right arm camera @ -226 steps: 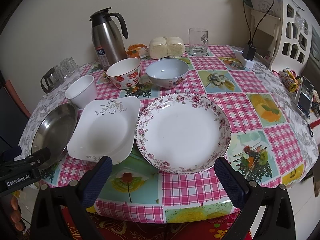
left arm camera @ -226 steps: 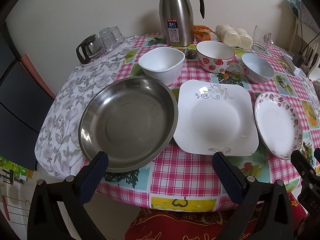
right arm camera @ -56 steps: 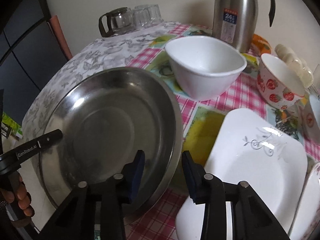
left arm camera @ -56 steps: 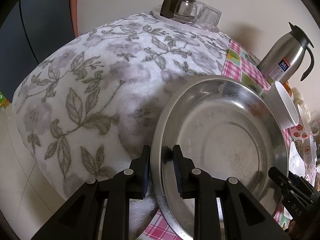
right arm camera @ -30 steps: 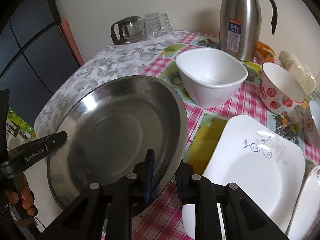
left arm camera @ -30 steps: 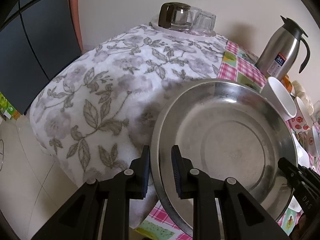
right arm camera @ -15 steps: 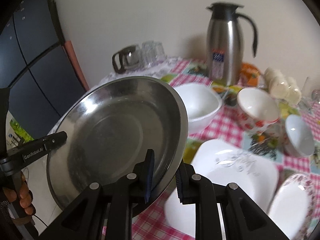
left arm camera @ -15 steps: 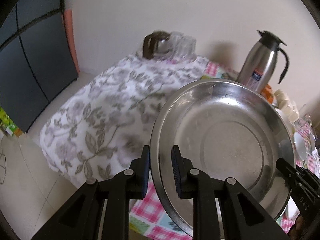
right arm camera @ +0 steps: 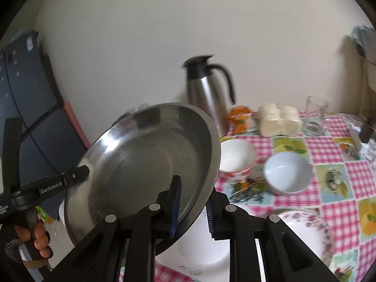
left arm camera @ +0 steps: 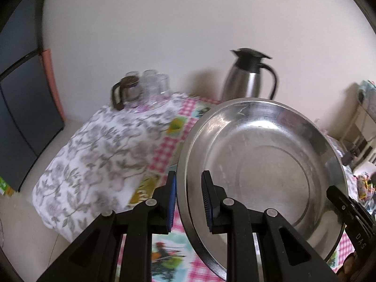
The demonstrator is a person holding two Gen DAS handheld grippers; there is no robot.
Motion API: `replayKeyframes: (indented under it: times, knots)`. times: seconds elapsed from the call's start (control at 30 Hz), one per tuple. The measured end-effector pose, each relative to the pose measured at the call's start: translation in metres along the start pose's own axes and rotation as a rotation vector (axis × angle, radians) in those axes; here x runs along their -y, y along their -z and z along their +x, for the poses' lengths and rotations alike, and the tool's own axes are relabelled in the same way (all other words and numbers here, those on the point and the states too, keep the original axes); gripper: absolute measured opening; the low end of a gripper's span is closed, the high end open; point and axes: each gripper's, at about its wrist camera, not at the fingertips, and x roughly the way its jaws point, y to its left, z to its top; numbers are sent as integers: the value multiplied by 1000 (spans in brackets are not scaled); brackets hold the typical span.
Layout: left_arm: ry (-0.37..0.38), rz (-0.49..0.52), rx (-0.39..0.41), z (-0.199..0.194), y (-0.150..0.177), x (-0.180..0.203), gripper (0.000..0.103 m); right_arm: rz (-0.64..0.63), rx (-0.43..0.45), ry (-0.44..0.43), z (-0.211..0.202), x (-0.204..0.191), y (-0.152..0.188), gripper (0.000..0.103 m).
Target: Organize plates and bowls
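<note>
Both grippers hold the large steel plate (left arm camera: pixel 263 164) in the air above the table, tilted. My left gripper (left arm camera: pixel 188 199) is shut on its left rim. My right gripper (right arm camera: pixel 192 206) is shut on its right rim; the plate also shows in the right wrist view (right arm camera: pixel 145 164). Under it lies the white square plate (right arm camera: pixel 202 253). A floral round plate (right arm camera: pixel 310 232) lies at the right. A strawberry bowl (right arm camera: pixel 235 157) and a pale blue bowl (right arm camera: pixel 286 174) stand behind. The white square bowl is hidden.
A steel thermos jug (right arm camera: pixel 206 94) stands at the back by the wall. Glass cups and a glass pot (left arm camera: pixel 141 89) sit at the back left on the flowered cloth (left arm camera: pixel 98 155). White buns (right arm camera: pixel 279 118) and a glass mug (right arm camera: pixel 316 108) stand at the back right.
Both grippers have lifted the steel plate off the table and carried it up and to the right. It now hangs over the white square plate.
</note>
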Motion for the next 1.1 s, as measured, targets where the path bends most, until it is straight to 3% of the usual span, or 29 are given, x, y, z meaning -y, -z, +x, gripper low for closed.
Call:
replayKeyframes:
  times: [0.27, 0.53, 0.77, 1.1]
  knots:
    - [46, 47, 0, -3, -3, 55, 22, 55, 34, 54, -29, 43, -5, 21]
    - [80, 35, -24, 10, 5, 81, 22, 113, 12, 89, -39, 76, 7, 21]
    - [89, 0, -90, 40, 26, 87, 22, 103, -73, 152, -21, 88, 17, 26]
    - [68, -75, -183, 71, 46, 69, 22, 91, -220, 173, 15, 86, 34, 26]
